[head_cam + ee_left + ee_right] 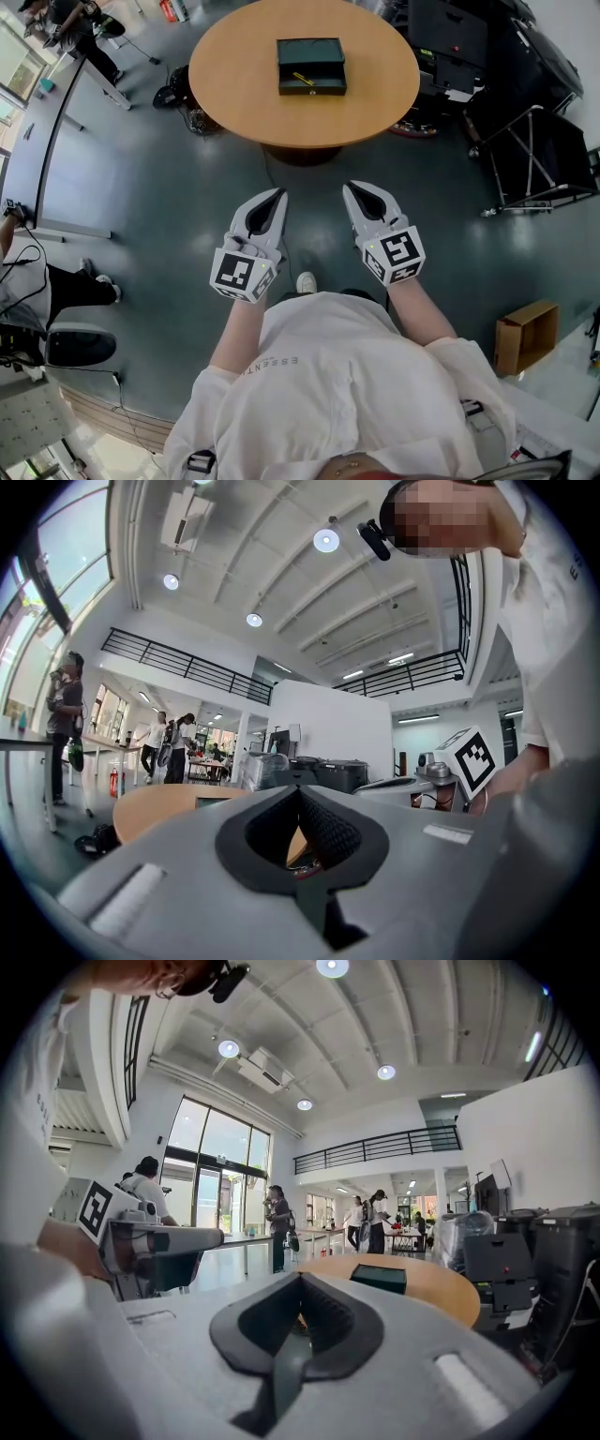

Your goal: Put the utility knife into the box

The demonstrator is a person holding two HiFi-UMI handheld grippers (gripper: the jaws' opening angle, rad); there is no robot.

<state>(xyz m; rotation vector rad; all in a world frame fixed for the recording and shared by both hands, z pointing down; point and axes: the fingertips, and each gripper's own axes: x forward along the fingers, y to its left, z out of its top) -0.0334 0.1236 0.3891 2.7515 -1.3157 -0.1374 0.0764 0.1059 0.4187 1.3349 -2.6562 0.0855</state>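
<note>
Left gripper (278, 195) and right gripper (350, 188) are both fully closed and empty. Each gripper's own view shows the black pads (328, 832) (328, 1316) pressed together with nothing between them. They sit side by side just in front of the person's white shirt (347, 394), above the dark grey floor (141, 169), with a white shoe (307, 281) below and between them. Ahead and well apart stands a round light-wood table (244, 94) with open floor in between. On it is an open dark green rectangular box (312, 89), and the thin yellow utility knife (303, 78) lies inside. A black folding frame (534, 164) stands right of the table, a brown cardboard carton (525, 336) sits on the floor far right, and a seated person (56, 291) is at the left edge. All three are off the line to the table. Only the head view shows the knife. The right gripper view shows the box (379, 1278) side-on with its contents hidden. The left gripper view gives just the table edge (155, 810) and a sliver of the box. Both gripper views show standing people (169, 747) in the background.
</note>
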